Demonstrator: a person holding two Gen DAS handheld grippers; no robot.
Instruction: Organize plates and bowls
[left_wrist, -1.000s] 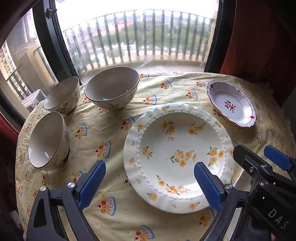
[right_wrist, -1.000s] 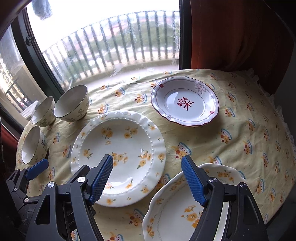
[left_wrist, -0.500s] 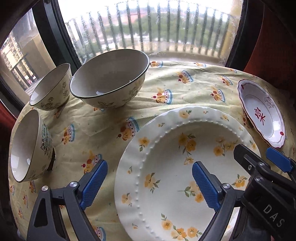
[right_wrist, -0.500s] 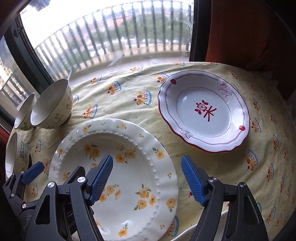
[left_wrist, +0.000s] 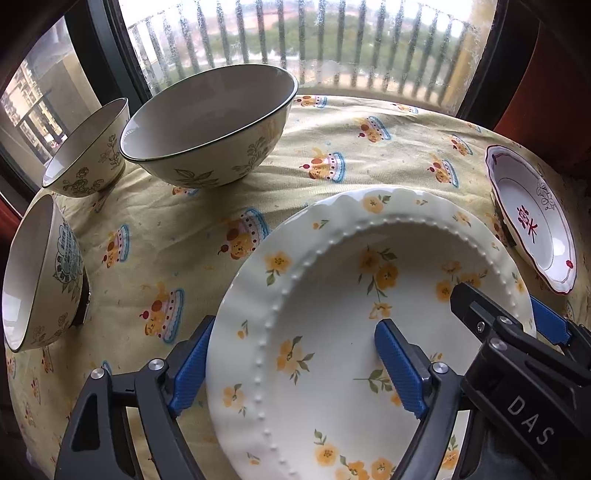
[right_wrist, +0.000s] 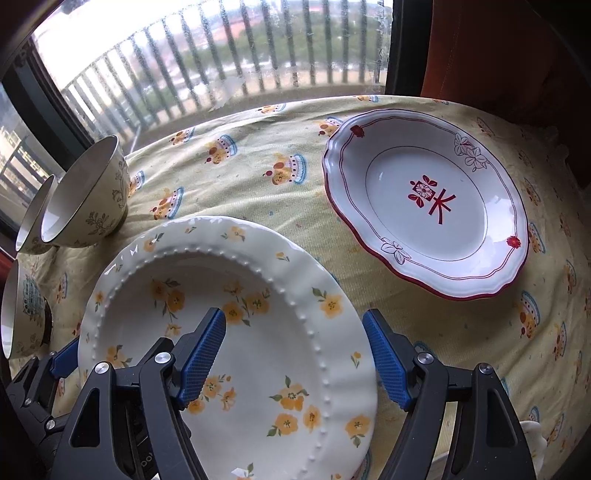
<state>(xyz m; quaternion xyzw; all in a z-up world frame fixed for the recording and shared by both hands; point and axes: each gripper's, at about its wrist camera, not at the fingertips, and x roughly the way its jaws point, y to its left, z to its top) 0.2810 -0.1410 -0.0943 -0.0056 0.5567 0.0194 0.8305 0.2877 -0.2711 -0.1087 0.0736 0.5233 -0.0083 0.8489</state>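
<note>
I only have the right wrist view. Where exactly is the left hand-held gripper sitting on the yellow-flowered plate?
Observer: The left hand-held gripper straddles the flowered plate at its left rim. One finger is outside over the tablecloth and the other over the well. The jaws are closing, and the pads are not pressing yet.
Operator: Anything inside the large bowl?
Observer: No, the large bowl is empty.
Operator: And the bowl nearest that gripper?
Observer: The near bowl also looks empty, and it stands clear of the plate.
</note>
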